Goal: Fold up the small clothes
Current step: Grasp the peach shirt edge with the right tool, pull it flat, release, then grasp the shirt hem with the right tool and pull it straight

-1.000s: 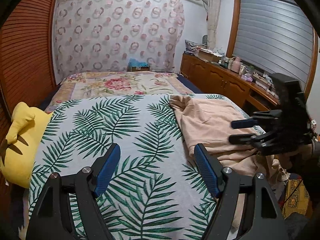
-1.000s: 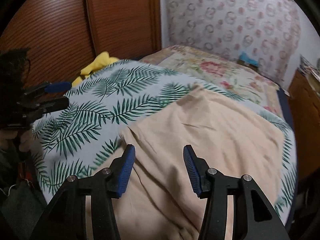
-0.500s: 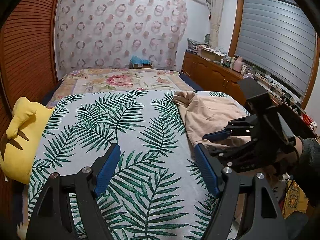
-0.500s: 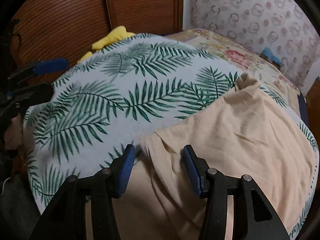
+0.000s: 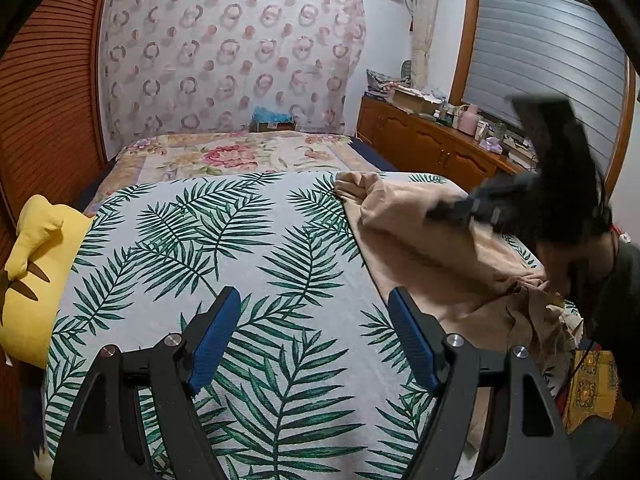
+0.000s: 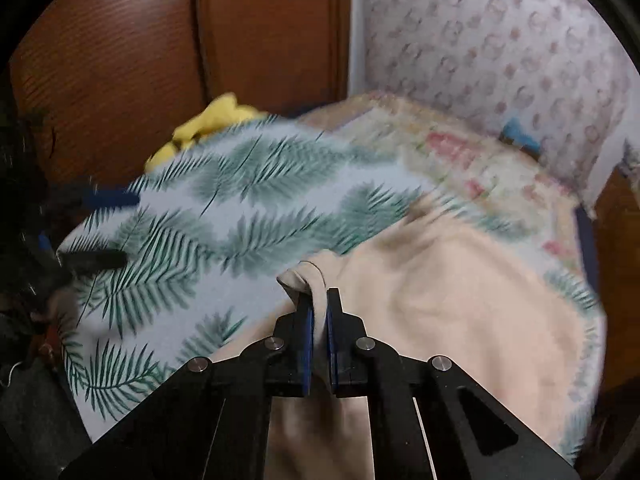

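A beige garment (image 6: 460, 300) lies spread over the right side of a palm-leaf bedspread (image 6: 224, 240). My right gripper (image 6: 318, 312) is shut on a bunched edge of that garment, with cloth pinched between its blue pads. In the left wrist view the beige garment (image 5: 420, 248) lies crumpled at the right and the right gripper (image 5: 452, 210) shows as a dark blur over it. My left gripper (image 5: 314, 336) is open above the palm-leaf bedspread (image 5: 240, 260), nothing between its fingers, left of the garment.
A yellow plush cushion (image 5: 32, 272) lies at the bed's left edge by a wooden slatted wall. A floral quilt (image 5: 240, 156) covers the far half of the bed. A wooden cabinet (image 5: 432, 144) with clutter runs under the shuttered window at right.
My right gripper moved onto the garment's near edge and closed on it, lifting a fold of cloth. The left gripper stayed open in about the same place.
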The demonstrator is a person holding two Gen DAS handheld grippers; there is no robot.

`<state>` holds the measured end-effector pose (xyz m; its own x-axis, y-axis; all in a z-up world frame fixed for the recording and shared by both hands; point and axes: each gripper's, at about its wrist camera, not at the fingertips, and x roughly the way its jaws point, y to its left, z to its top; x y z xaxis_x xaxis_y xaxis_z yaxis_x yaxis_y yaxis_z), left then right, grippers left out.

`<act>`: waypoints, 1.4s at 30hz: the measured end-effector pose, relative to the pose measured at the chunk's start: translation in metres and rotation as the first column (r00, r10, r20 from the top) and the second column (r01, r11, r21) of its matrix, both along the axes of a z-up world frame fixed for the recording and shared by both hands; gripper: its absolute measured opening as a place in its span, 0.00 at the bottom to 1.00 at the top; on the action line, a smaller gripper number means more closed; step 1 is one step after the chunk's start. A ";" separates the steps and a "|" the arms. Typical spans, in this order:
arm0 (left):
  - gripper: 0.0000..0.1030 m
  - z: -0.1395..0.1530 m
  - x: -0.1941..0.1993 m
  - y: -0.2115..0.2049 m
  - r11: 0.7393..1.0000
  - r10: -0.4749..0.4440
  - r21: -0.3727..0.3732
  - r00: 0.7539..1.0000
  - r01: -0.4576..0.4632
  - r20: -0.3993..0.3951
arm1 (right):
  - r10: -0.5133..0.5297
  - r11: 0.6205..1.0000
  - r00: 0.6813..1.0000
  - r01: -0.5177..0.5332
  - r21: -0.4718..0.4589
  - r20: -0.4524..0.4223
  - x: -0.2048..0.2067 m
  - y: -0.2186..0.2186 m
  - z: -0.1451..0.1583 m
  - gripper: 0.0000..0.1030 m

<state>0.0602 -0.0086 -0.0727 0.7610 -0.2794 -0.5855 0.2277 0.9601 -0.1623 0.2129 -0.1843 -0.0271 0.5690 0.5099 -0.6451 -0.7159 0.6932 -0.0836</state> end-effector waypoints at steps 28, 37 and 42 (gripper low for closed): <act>0.75 -0.008 0.001 -0.019 0.999 -0.048 -0.004 0.998 0.048 -0.035 | -0.557 0.830 0.830 0.557 -0.006 0.040 0.108 -0.089 -0.009 0.04; 0.75 -0.009 0.001 -0.030 0.997 -0.077 -0.003 0.996 0.077 -0.039 | -0.527 0.847 0.846 0.530 -0.025 0.086 0.080 -0.085 0.014 0.23; 0.75 -0.010 -0.001 -0.041 0.994 -0.110 -0.002 0.993 0.110 -0.044 | -0.446 0.894 0.893 0.447 -0.006 0.054 0.020 -0.084 0.016 0.32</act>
